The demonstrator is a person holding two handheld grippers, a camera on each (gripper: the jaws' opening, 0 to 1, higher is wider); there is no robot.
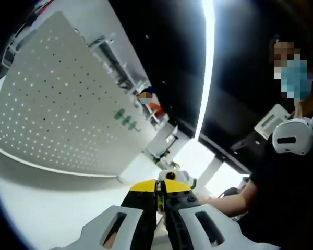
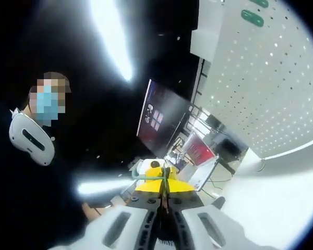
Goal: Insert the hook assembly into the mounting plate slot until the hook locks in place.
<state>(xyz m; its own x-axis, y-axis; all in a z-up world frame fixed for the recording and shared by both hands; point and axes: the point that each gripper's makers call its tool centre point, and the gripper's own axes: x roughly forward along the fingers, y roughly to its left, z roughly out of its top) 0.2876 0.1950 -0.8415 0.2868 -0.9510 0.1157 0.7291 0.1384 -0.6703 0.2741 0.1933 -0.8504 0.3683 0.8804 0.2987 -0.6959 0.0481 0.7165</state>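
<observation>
left gripper [image 1: 160, 195] closed | pegboard [image 1: 68, 104] well apart, upper-left

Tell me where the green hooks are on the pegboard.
In the left gripper view the green hooks hang on the white pegboard, near its right edge.

A long white ceiling light strip [image 1: 208, 62] blows out to pure glare above the left gripper's jaws, and smears into blur [image 2: 112, 41] in the right gripper view. The white perforated panel [image 1: 68, 99] is evenly lit — sharp centrally, bowed by fisheye distortion. Backgrounds stay dark — detail soft throughout.
</observation>
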